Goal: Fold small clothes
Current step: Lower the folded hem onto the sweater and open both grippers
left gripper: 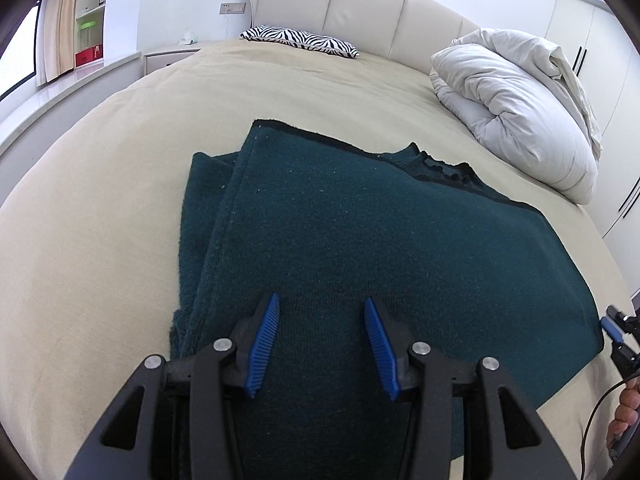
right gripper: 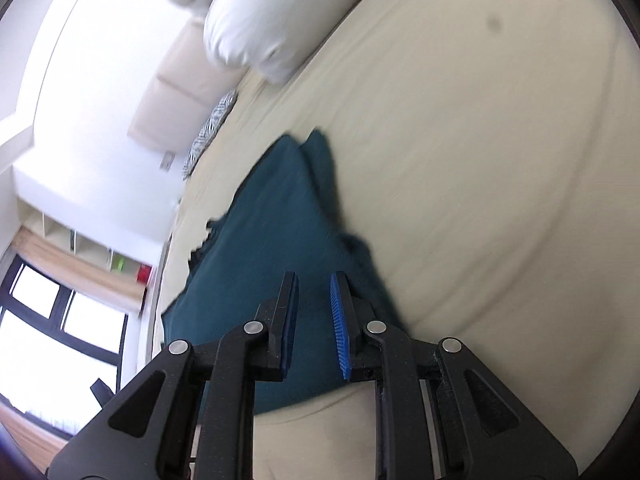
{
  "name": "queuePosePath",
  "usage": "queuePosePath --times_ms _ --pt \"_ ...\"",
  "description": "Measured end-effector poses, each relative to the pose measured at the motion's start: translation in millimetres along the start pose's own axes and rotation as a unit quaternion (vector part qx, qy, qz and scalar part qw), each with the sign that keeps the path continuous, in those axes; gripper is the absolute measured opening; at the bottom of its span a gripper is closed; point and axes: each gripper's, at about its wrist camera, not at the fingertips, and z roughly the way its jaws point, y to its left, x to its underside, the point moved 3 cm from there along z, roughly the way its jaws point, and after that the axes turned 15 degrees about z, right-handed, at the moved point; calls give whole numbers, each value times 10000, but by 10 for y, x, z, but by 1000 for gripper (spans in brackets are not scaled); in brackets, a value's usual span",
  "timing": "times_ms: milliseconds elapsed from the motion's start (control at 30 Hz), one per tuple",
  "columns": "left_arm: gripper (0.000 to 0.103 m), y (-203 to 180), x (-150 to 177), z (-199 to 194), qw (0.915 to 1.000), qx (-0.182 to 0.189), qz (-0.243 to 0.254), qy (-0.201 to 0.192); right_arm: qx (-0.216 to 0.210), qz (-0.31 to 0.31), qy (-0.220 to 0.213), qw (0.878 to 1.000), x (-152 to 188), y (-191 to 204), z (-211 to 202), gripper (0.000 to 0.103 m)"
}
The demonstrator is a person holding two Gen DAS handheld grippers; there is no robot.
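Left-wrist view: left gripper [left gripper: 322,344] hovers with jaws released over the near edge of the dark teal knitted sweater [left gripper: 360,240], part-folded on the beige bed [left gripper: 100,220], long axis running away toward the collar.

Right-wrist view, blurred: right gripper [right gripper: 314,320], jaws narrowly parted and empty, above the sweater's [right gripper: 256,264] side edge.

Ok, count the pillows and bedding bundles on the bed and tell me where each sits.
2. A zebra-print pillow lies by the headboard; a folded white duvet sits at the bed's right side, beyond the green sweater. Others may be out of view.
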Motion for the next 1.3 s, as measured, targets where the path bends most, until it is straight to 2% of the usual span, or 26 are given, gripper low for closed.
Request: queuePosePath --times_ms 100,133,167,200,267,433,567,700,800,967,1033,1133,1167,1233,1300 --pt "48 -11 -2 5 10000 -29 32 -9 -42 -200 -160 9997 24 180 -128 25" --pt "48 -12 -1 6 10000 -35 39 -4 -133 -382 -68 9992 102 334 -80 27" --pt "48 -10 -3 6 10000 -30 33 0 -178 -547 61 9983 39 321 -134 33" --pt "48 -5 -6 7 10000 -16 19 4 -229 -676 187 9973 138 452 -43 41" --pt "48 -2 0 5 10000 -1 18 4 -472 -828 502 9942 303 671 135 46" --pt "48 18 12 24 10000 53 -6 -11 -534 -1284 1219 9828 762 1142 727 46" --pt "48 31 29 35 9999 111 -30 -64 -528 -1389 1539 9768 1042 1418 1163 46" --pt "48 39 50 34 9998 139 -53 -124 -380 -1382 1621 9763 1028 1405 1439 46" --pt "48 65 59 26 9995 225 -117 -165 -153 -1170 1477 9820 780 1386 1751 45" --pt "48 96 68 12 9989 348 -208 -222 -441 -653 1147 9903 222 1077 1817 44" --pt "48 105 72 5 9987 386 -231 -238 -233 -455 728 9960 -32 871 1632 44" --pt "47 134 85 -6 9980 478 -306 -274 -287 -115 407 9987 -332 589 1341 39" --pt "47 155 88 -9 9974 550 -370 -294 -264 -60 279 9992 -414 503 1216 43" --pt "47 201 94 -28 9954 724 -524 -352 67 22 -118 9999 -548 333 914 46" --pt "47 230 82 -60 9935 853 -661 -367 31 225 -279 9994 -637 169 652 54"
